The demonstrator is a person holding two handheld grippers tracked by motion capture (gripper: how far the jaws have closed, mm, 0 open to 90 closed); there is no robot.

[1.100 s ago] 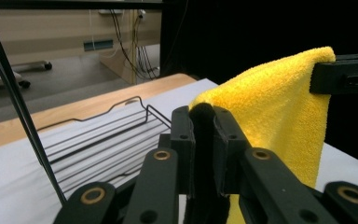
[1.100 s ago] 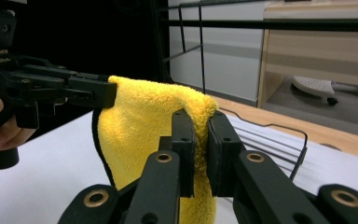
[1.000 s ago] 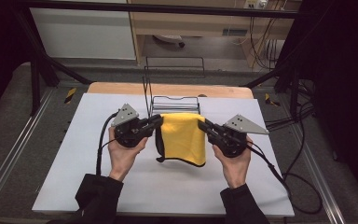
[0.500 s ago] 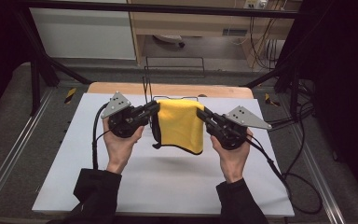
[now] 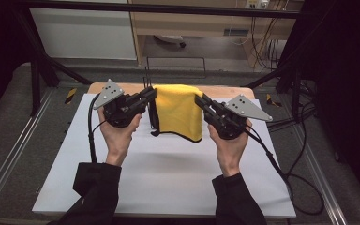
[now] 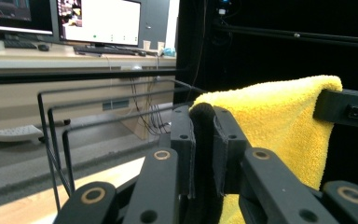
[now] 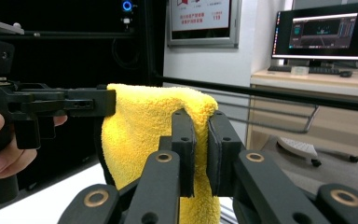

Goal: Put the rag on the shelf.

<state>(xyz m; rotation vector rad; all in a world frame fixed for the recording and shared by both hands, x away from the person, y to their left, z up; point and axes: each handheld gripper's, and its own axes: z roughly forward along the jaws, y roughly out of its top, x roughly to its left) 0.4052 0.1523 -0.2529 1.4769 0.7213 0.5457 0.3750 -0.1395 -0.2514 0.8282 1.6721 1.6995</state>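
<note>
Cloth: a yellow microfibre cloth (image 5: 179, 111) with a dark edge hangs in the air over the far part of the white table (image 5: 168, 173), stretched between the two grippers.
Left gripper: the left gripper (image 5: 147, 96) has its jaws clenched on the cloth's upper left corner.
Right gripper: the right gripper (image 5: 200, 101) has its jaws clamped on the upper right corner.
Rack: a black wire rack (image 5: 174, 70) stands at the table's far edge, just behind the cloth; its bars hold nothing.
Change: half a second ago the cloth hung lower and nearer the person; now both hands have carried it up and toward the rack.
Left gripper view: the dark hem (image 6: 204, 140) sits pinched between the pads, the rack's bars (image 6: 56, 135) stand to the left, and the other gripper's tip (image 6: 347, 108) grips the far corner.
Right gripper view: yellow pile (image 7: 149, 126) bulges over the pads; the other hand (image 7: 0, 140) and its gripper (image 7: 100, 102) hold the opposite corner.
</note>
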